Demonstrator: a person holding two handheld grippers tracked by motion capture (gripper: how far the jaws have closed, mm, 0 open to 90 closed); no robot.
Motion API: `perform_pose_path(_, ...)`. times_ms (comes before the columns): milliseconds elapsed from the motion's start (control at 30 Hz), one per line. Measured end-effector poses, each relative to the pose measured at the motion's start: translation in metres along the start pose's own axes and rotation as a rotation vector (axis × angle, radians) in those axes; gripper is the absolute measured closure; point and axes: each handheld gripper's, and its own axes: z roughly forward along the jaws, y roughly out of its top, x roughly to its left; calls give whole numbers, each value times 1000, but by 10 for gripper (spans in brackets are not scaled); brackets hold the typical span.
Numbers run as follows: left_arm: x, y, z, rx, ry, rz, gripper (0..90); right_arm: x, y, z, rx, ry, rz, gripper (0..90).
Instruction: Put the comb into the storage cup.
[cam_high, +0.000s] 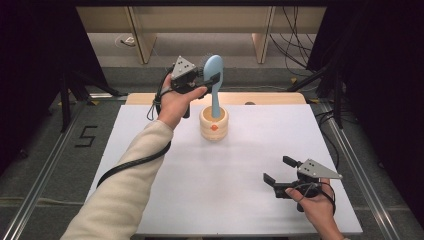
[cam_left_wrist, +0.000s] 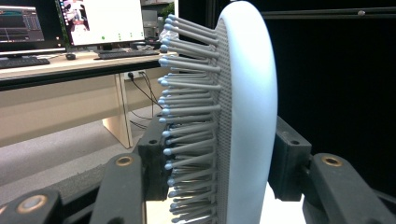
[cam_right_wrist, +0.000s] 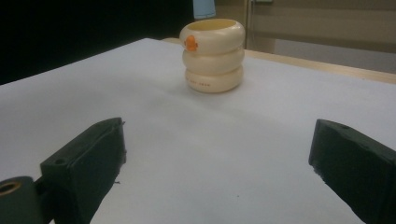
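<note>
A light blue hairbrush (cam_high: 214, 80) stands upright with its handle down in a cream ribbed cup (cam_high: 214, 124) at the table's back middle. My left gripper (cam_high: 210, 79) is shut on the brush head; in the left gripper view the jaws press the brush (cam_left_wrist: 243, 116) from both sides, grey bristles facing left. My right gripper (cam_high: 279, 171) rests near the front right of the table, open, nothing between its jaws. In the right gripper view the cup (cam_right_wrist: 213, 55) stands ahead, with the brush handle (cam_right_wrist: 204, 8) above its rim.
The white table top (cam_high: 235, 190) spreads between the cup and the right gripper. A wooden strip (cam_high: 270, 98) runs along the far edge. Cables and stands sit on the floor at both sides. Desks with monitors (cam_left_wrist: 105, 21) stand beyond.
</note>
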Motion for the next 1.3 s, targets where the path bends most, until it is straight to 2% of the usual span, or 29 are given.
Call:
perform_pose_path(533, 4, -4, 4, 11, 14, 1, 496, 0, 0, 0, -1, 2, 0, 49)
perform_pose_path(1300, 8, -9, 12, 16, 12, -7, 496, 0, 0, 0, -1, 5, -1, 49)
